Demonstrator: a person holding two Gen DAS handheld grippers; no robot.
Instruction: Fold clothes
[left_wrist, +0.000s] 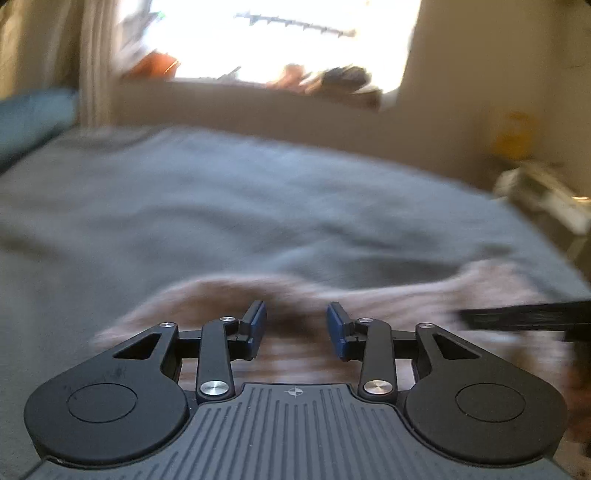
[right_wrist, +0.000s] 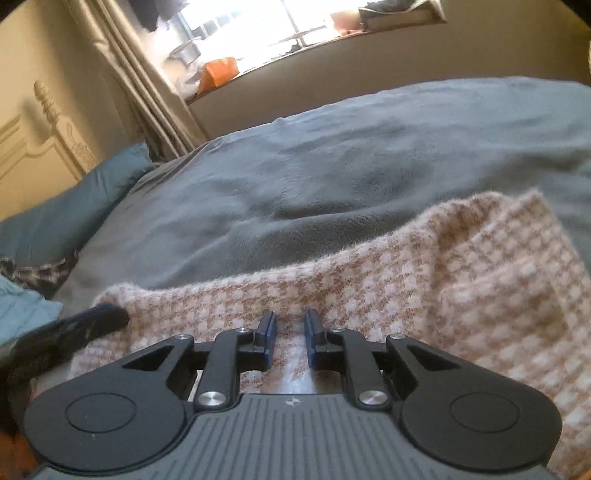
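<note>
We hover both grippers, left (left_wrist: 295, 326) and right (right_wrist: 290, 338), narrowly parted and holding nothing, over the checked garment (right_wrist: 424, 280) lying at the bed's (right_wrist: 332, 166) near edge. We judge we're between folds; next we need a fresh edge pinched.

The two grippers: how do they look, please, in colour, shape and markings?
The left gripper and the right gripper look alike. Each has black link arms with silver screws, two round black discs at the sides, and a grey ribbed plate bearing a small white cross mark. The jaws are black with dark blue pads. No cables or sleeves show.
</note>
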